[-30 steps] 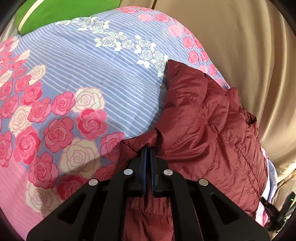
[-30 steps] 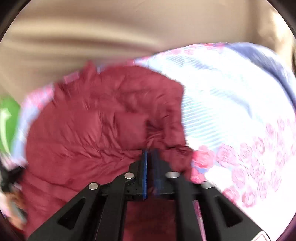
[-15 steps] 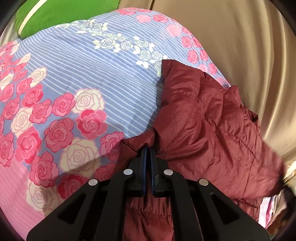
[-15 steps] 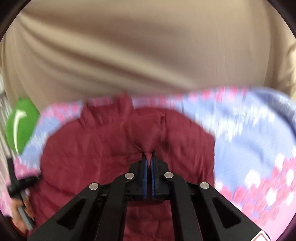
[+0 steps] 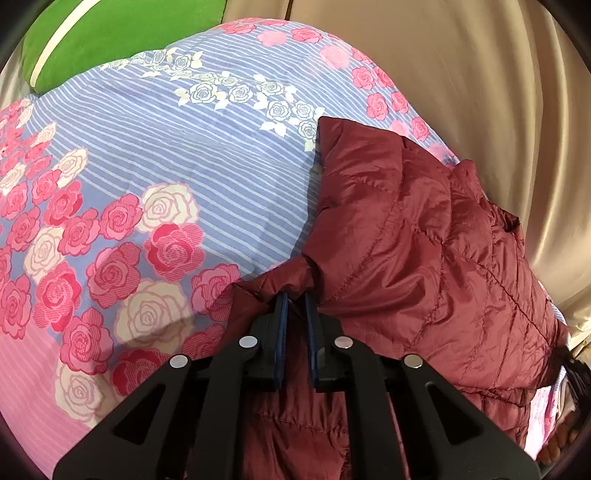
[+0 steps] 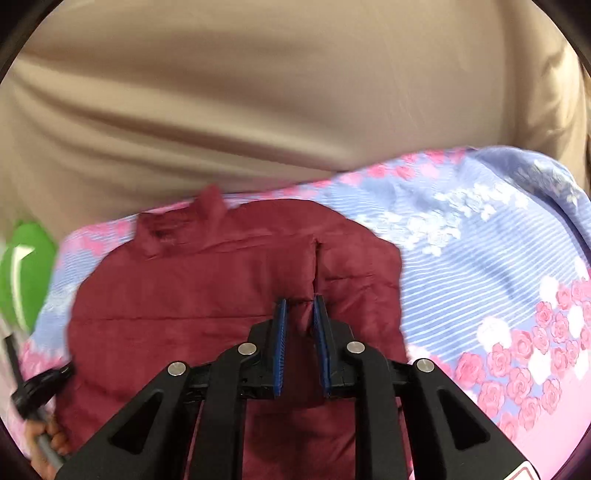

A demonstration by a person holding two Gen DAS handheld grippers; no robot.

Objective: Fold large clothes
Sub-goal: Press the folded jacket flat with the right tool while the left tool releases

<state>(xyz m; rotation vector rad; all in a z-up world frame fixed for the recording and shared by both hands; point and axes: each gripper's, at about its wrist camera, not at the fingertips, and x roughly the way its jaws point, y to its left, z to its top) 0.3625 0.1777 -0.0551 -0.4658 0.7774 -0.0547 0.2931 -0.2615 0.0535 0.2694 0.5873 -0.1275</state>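
Note:
A dark red quilted jacket (image 5: 424,258) lies on a bed covered by a blue-striped sheet with pink roses (image 5: 166,147). My left gripper (image 5: 296,299) pinches a bunched fold at the jacket's near left edge, and its jaws are opening slightly. In the right wrist view the jacket (image 6: 192,288) lies fairly flat with its collar toward the curtain. My right gripper (image 6: 300,304) hovers over the jacket's near part. Its jaws are opening, and the fabric between them lies loose and unpinched.
A beige curtain (image 6: 295,92) hangs just behind the bed's far edge. A green pillow (image 5: 110,33) lies at one end of the bed. At the lower left of the right wrist view, a hand (image 6: 51,439) holds the other gripper's handle (image 6: 37,391).
My right gripper lifted a pinch of jacket half a second ago; its jaws have parted and the fabric has dropped flat. The left gripper's jaws have parted a little while staying in place.

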